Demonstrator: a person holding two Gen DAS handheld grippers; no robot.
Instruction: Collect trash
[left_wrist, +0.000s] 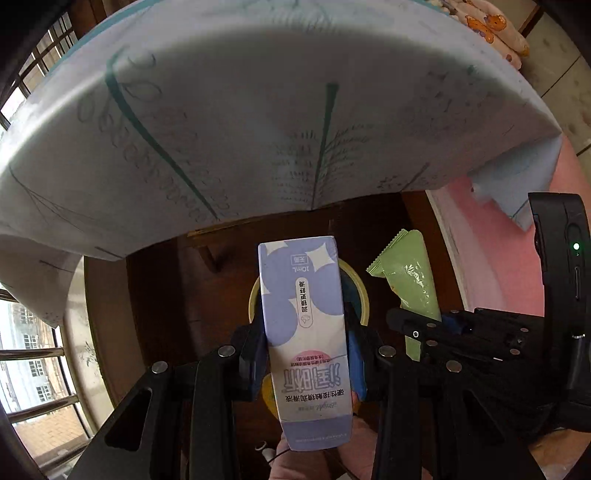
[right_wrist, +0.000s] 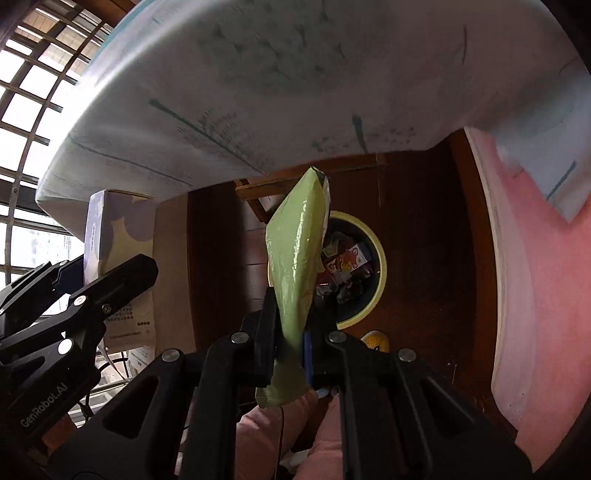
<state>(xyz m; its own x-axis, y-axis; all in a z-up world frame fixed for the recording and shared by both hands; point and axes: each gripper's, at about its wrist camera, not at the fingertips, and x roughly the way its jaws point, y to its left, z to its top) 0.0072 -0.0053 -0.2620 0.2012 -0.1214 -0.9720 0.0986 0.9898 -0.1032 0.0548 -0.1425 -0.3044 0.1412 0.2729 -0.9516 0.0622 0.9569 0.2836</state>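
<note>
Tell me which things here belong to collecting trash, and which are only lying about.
For the job:
- carton, in the left gripper
- green wrapper, in the right gripper
- bin, already holding trash

Lying about:
- foam board
- pink mat
- cartoon-print cloth

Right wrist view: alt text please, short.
The right gripper pinches a green wrapper above a yellow-rimmed trash bin already holding trash. At left, the left gripper holds a purple carton.
</note>
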